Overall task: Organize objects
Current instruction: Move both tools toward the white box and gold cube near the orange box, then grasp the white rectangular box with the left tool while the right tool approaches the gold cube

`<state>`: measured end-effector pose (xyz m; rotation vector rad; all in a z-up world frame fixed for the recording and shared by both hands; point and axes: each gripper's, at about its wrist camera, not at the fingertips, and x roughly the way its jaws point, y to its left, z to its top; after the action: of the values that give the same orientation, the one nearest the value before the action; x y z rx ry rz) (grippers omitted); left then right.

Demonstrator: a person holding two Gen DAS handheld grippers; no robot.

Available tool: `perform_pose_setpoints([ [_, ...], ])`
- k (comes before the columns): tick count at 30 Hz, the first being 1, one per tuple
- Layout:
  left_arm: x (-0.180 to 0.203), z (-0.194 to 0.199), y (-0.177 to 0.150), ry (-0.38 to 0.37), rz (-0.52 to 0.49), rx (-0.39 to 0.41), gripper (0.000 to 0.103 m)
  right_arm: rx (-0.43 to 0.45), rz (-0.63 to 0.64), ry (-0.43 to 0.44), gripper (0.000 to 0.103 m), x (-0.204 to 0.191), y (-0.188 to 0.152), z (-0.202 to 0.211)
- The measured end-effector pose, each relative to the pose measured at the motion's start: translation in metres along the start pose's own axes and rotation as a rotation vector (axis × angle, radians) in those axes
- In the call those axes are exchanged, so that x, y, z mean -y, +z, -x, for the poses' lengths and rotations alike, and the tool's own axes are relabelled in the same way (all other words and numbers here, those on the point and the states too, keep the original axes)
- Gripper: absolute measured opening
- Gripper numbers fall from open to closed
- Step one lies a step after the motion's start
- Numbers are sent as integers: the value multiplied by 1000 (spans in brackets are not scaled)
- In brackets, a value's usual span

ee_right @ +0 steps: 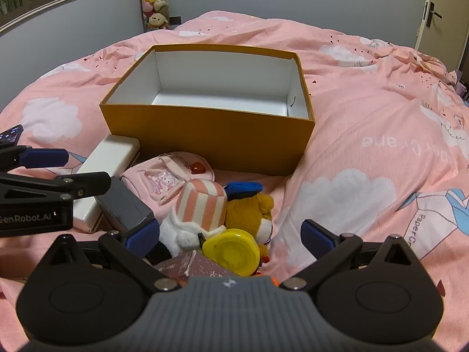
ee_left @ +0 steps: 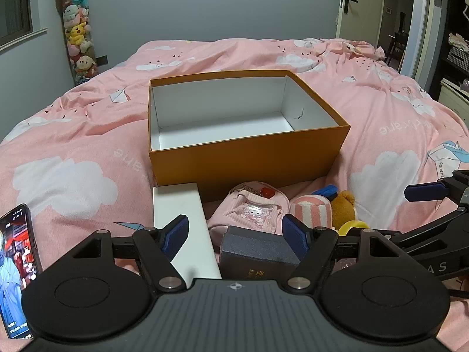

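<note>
An open orange box with a white, empty inside sits on the pink bed; it also shows in the right wrist view. In front of it lie a long white box, a dark grey box, a pink pouch, a pink striped plush, a brown bear plush and a yellow round thing. My left gripper is open, its fingers either side of the white and grey boxes. My right gripper is open over the yellow thing and plush.
A phone with a lit screen lies at the left on the pink duvet. A tall tube of plush toys stands by the far wall. A door is open at the right.
</note>
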<state>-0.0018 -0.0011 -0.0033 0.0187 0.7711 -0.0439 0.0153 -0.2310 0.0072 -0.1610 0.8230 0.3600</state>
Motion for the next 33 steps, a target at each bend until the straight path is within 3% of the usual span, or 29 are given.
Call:
perform_pose_setpoints([
  [18, 3, -2, 0, -5, -14, -18, 85, -12, -15, 1, 102, 3, 0, -2],
  [24, -3, -2, 0, -42, -1, -33, 78, -26, -15, 41, 102, 3, 2, -4],
  [29, -24, -6, 5, -70, 76, -95, 71, -26, 7, 76, 102, 4, 12, -9],
  [33, -37, -11, 12, -19, 87, -116, 71, -10, 40, 94, 93, 2, 30, -10],
])
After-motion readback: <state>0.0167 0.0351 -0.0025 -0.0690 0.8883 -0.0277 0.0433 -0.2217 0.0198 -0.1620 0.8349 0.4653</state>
